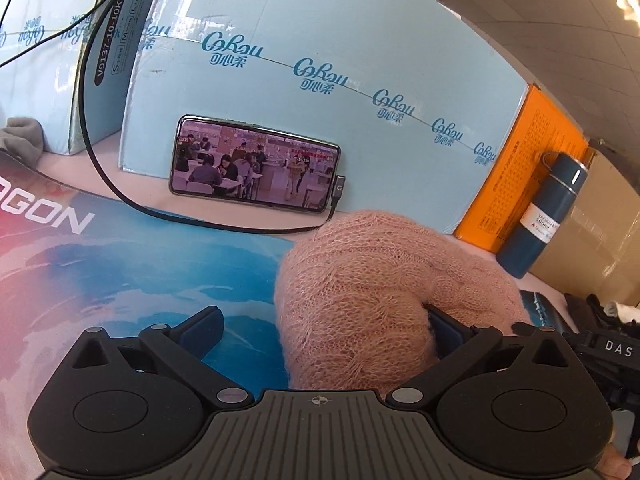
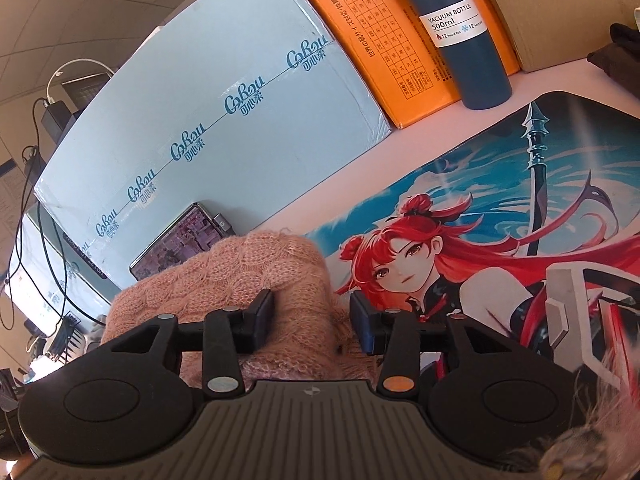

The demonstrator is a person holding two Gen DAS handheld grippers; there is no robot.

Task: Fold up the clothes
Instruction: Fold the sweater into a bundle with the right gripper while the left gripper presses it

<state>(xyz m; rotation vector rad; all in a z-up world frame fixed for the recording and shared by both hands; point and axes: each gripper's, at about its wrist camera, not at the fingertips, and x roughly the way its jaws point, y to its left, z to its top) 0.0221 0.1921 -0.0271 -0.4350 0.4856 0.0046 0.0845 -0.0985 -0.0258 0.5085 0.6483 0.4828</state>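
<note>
Between the spread fingers of the left gripper [image 1: 324, 330], a bunched pink knitted sweater [image 1: 372, 292] is seen, pressed against the right finger only; the jaws stand wide. The right gripper [image 2: 312, 320] is likewise parted, with the sweater [image 2: 248, 280] lying around its left finger. The garment is heaped on a printed desk mat [image 2: 500, 184]. Behind it, a phone [image 1: 256, 164] is propped against a pale blue carton [image 1: 320, 80], with an orange box [image 2: 384, 40] and a blue vacuum bottle [image 2: 460, 32] beyond.
</note>
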